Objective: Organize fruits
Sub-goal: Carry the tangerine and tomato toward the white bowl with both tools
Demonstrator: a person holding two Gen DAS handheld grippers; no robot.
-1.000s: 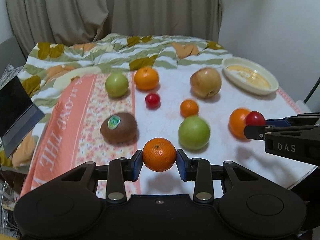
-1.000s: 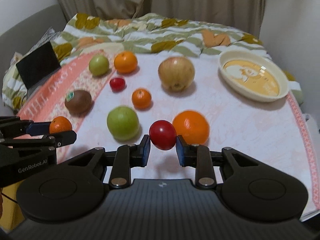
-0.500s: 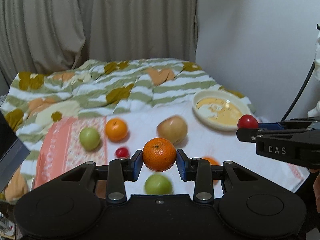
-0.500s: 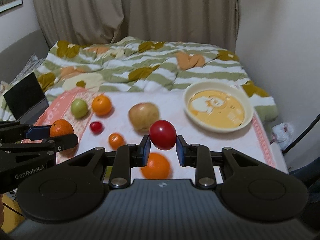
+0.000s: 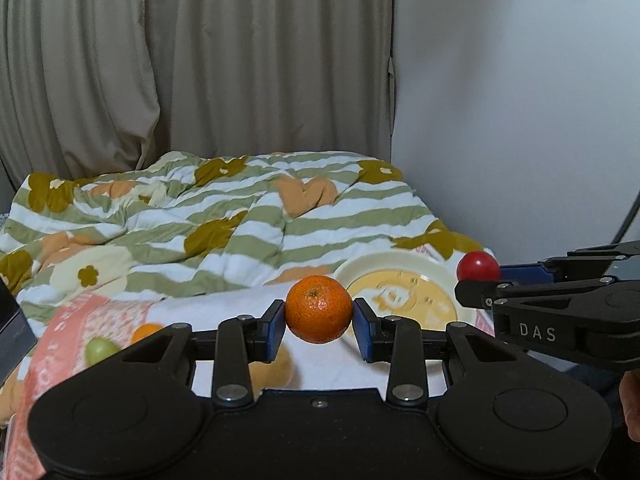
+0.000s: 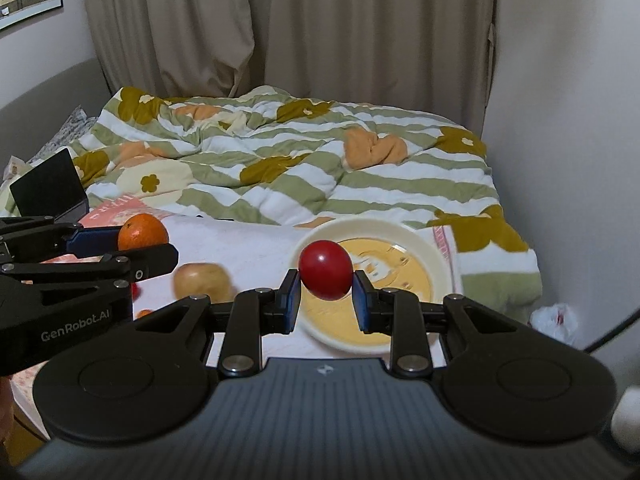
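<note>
Left wrist view: the left gripper (image 5: pixel 319 322) is clamped on a mandarin (image 5: pixel 318 309), held in the air above the white cloth (image 5: pixel 224 306), with the cream plate (image 5: pixel 436 270) just beyond it to the right; the right gripper (image 5: pixel 478 280) enters from the right edge, clamped on a red tomato (image 5: pixel 478 265), while a green fruit (image 5: pixel 99 351) and an orange (image 5: pixel 146 331) lie blurred at near left. Right wrist view: the right gripper (image 6: pixel 326 298) is clamped on the red tomato (image 6: pixel 326 269), held over the near left part of the cream plate (image 6: pixel 438 258); the left gripper (image 6: pixel 160 248) at left holds the mandarin (image 6: pixel 142 232), and a yellow apple (image 6: pixel 202 280) lies on the cloth between them, before the striped blanket (image 6: pixel 320 176).
</note>
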